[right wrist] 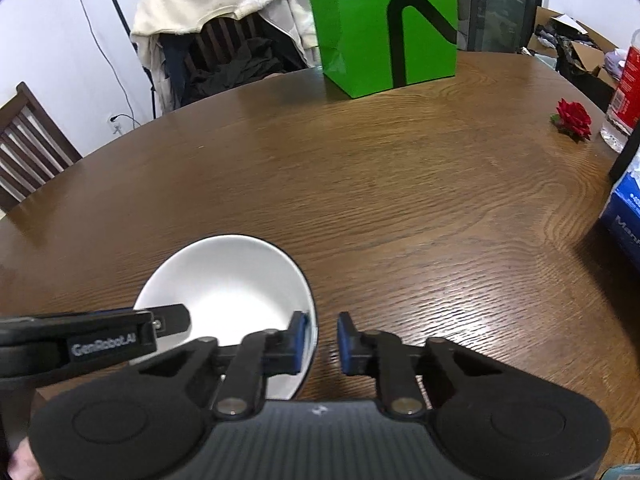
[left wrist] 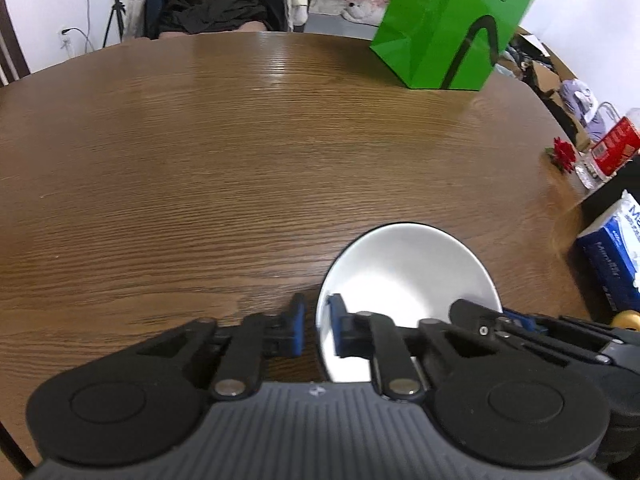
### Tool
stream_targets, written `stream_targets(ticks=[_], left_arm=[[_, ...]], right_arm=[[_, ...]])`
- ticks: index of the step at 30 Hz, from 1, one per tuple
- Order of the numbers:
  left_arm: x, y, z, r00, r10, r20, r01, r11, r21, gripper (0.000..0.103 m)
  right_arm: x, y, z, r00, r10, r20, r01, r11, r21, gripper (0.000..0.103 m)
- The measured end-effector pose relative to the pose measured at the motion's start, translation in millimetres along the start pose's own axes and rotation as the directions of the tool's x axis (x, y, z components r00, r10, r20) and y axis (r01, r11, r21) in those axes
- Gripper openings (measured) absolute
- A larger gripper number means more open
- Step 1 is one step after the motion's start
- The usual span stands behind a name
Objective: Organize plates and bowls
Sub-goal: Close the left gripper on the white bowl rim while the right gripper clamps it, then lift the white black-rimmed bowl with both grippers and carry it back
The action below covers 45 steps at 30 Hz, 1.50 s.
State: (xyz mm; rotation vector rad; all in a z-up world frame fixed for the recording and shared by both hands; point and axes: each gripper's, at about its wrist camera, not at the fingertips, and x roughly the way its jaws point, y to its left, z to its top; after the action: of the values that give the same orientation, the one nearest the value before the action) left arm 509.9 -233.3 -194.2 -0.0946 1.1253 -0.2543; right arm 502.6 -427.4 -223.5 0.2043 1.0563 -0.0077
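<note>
A white bowl [left wrist: 412, 272] with a thin dark rim stands on the brown wooden table [left wrist: 200, 160]. My left gripper [left wrist: 317, 330] straddles the bowl's left rim, one blue pad outside and one inside, shut on it. In the right wrist view the same bowl [right wrist: 228, 280] lies at lower left, and my right gripper [right wrist: 323, 340] is shut on its right rim, left pad inside and right pad outside. Each view catches the other gripper's black finger across the bowl. No plates are in view.
A green paper bag [right wrist: 384, 28] stands at the table's far side. A red rose [right wrist: 574, 118], a red-labelled bottle [left wrist: 612, 148] and a blue tissue pack [left wrist: 612, 256] crowd the right edge. A chair draped with clothes [right wrist: 224, 32] stands behind the table.
</note>
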Motion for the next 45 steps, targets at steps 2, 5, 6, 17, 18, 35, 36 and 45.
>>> stream_targets(ticks=[2,5,6,17,18,35,36,45], left_arm=[[0.3,-1.5,0.0,1.0,0.003,0.001,-0.003,1.0,0.005,0.009],[0.3,-1.3,0.2,1.0,-0.002,-0.001,0.002,1.0,0.003,0.009],[0.4,-1.1,0.4,1.0,-0.004,-0.001,0.004,1.0,0.002,0.009],[0.3,-0.8,1.0,1.0,-0.003,-0.004,0.003,1.0,0.005,0.009],[0.3,-0.5,1.0,1.0,-0.004,-0.005,0.004,1.0,0.005,0.009],[-6.8,-0.7,-1.8,1.0,-0.018,0.005,0.018,1.0,0.001,0.009],[-8.1,-0.4,-1.5,1.0,-0.02,0.007,0.02,1.0,0.002,0.009],[-21.8,1.2,-5.0,1.0,-0.023,0.021,0.023,1.0,-0.002,0.009]], right_arm=[[0.2,3.2,0.2,1.0,0.002,-0.002,-0.002,1.0,-0.007,0.006],[0.5,6.4,0.4,1.0,-0.007,-0.001,0.007,1.0,-0.016,0.007],[0.6,5.8,0.8,1.0,-0.007,-0.001,0.007,1.0,-0.015,0.007],[-0.2,4.6,-0.8,1.0,-0.004,0.0,0.004,1.0,-0.004,0.007],[-0.4,4.8,-1.1,1.0,-0.005,0.0,0.005,1.0,-0.004,0.007],[-5.5,2.0,-2.6,1.0,0.002,0.013,-0.002,1.0,0.008,0.007],[-6.4,2.1,-2.6,1.0,0.003,0.015,-0.003,1.0,0.008,0.007],[-20.3,5.3,-4.2,0.999,0.007,0.033,-0.007,1.0,0.004,0.007]])
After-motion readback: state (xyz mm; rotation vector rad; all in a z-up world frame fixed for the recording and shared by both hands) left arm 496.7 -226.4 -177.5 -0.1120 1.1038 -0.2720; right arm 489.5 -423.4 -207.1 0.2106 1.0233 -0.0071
